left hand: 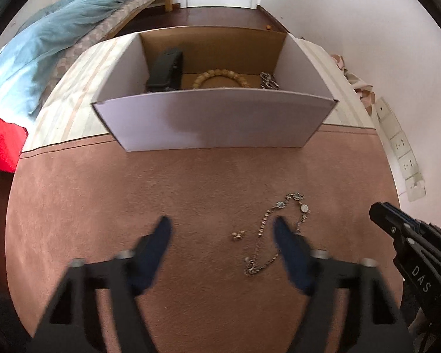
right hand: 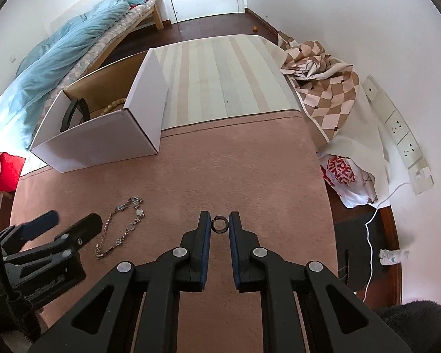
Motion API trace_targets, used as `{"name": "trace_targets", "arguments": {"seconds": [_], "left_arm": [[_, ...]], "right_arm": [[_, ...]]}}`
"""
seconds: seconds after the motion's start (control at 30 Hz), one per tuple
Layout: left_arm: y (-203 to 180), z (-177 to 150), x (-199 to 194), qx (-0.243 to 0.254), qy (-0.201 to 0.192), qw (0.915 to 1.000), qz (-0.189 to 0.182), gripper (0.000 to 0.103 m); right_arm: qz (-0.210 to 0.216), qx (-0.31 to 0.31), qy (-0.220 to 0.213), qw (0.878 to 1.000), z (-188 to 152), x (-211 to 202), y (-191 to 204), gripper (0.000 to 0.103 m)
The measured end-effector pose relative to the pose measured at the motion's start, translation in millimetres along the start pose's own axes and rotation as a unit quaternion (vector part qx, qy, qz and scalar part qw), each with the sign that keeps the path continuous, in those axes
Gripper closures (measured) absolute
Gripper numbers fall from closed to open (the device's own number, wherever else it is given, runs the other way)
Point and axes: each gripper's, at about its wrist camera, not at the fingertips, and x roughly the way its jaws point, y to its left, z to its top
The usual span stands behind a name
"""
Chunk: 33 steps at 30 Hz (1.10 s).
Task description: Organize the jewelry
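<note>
Right tool (right hand: 219,223) pinched on small dark ring (right hand: 219,224), lifted just over pink bed cover (right hand: 250,170). Light, stiff, slippery; likely to slip unless squeezed across its band. Left tool (left hand: 222,231) half-open, empty, straddling limp chain bracelet (left hand: 275,229); best pinched mid-chain.

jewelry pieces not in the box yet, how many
3: a chain necklace on the pink mat, a small gold piece left of it, and a dark ring between the right claw's fingers.
</note>
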Motion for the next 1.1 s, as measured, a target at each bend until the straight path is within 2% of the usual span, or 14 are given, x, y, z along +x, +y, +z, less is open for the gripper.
{"name": "trace_targets", "arguments": {"seconds": [0.07, 0.13, 0.23, 0.33, 0.5, 0.8, 1.0, 1.1], "left_arm": [[2, 0, 1, 0.002, 0.000, 1.0000, -0.006, 0.074], [5, 1, 1, 0.004, 0.000, 1.0000, -0.009, 0.076], [6, 3, 3, 0.009, 0.000, 0.9999, -0.012, 0.091], [7, 0, 8, 0.013, 0.002, 0.9998, -0.016, 0.098], [15, 0, 3, 0.001, -0.004, 0.9996, -0.028, 0.098], [69, 6, -36, -0.041, -0.030, 0.9983, -0.030, 0.098], [89, 18, -67, -0.059, -0.051, 0.9960, -0.045, 0.098], [87, 44, -85, -0.056, -0.071, 0.9939, -0.062, 0.098]], "right_arm": [[0.000, 0.001, -0.002, 1.000, 1, -1, 0, 0.090], [-0.001, 0.000, -0.003, 1.000, 2, -2, 1, 0.090], [-0.001, 0.000, -0.007, 1.000, 2, -4, 2, 0.090], [-0.002, 0.002, -0.010, 1.000, 2, -6, 2, 0.090], [-0.001, 0.007, -0.019, 1.000, 6, -14, 0, 0.090], [0.020, 0.024, -0.040, 0.999, 17, -36, -2, 0.090], [0.068, 0.033, -0.047, 0.996, 31, -53, 13, 0.090], [0.107, 0.021, -0.048, 0.993, 54, -61, 33, 0.090]]}}
